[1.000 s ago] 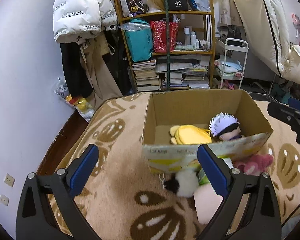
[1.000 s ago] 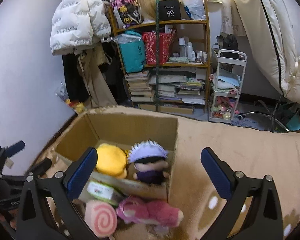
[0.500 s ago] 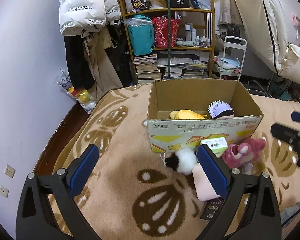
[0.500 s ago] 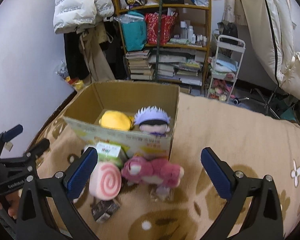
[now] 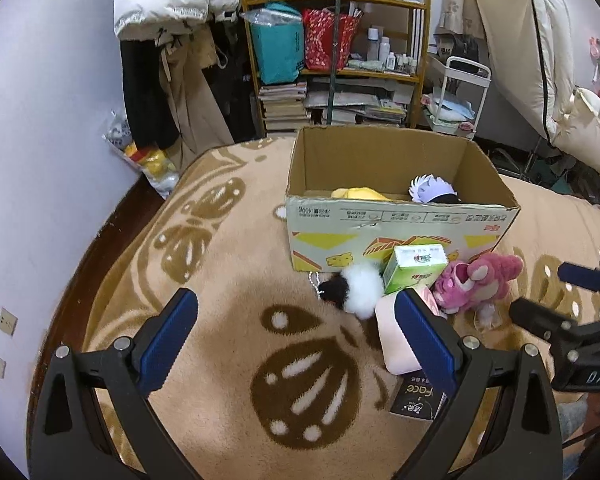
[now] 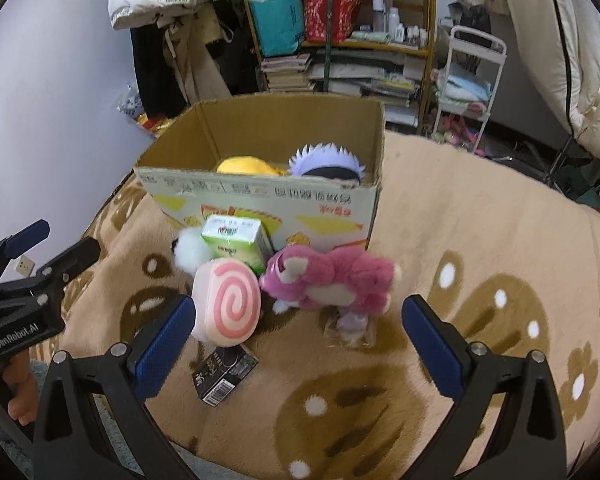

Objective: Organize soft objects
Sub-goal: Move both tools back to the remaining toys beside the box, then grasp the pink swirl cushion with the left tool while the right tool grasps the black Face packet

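- Left tool [image 5: 296, 330]: jaws standing wide apart, holding nothing, touching nothing; hovering above the patterned rug [image 5: 228, 264]. Its right blue pad [image 5: 424, 340] is overlapping the pink swirl cushion [image 5: 394, 340] in view; contact cannot be told.
- Right tool [image 6: 296, 340]: jaws likewise spread wide, gripping nothing, hanging over the rug [image 6: 460, 216] in front of the toy pile.
- Cardboard box [image 5: 396, 232] is sitting open on the rug; a yellow plush [image 5: 360, 193] and a white-haired doll [image 5: 432, 189] are lying inside, only their tops showing over the near wall.
- Outside, against the box's front wall: green carton [image 6: 236, 242], with a black-and-white fluffy toy [image 5: 354, 290] just beside it.
- Pink swirl cushion [image 6: 226, 304] is resting in front of the carton, touching the pink plush bear [image 6: 332, 278], which is lying on its side.
- A small dark box [image 6: 224, 372] is lying on the rug just under the cushion's edge.
- A small clear-wrapped item [image 6: 352, 326] is sitting below the bear; too blurred to identify.
- Left tool is showing at the right wrist view's left edge [image 6: 46, 252], well apart from the toys.
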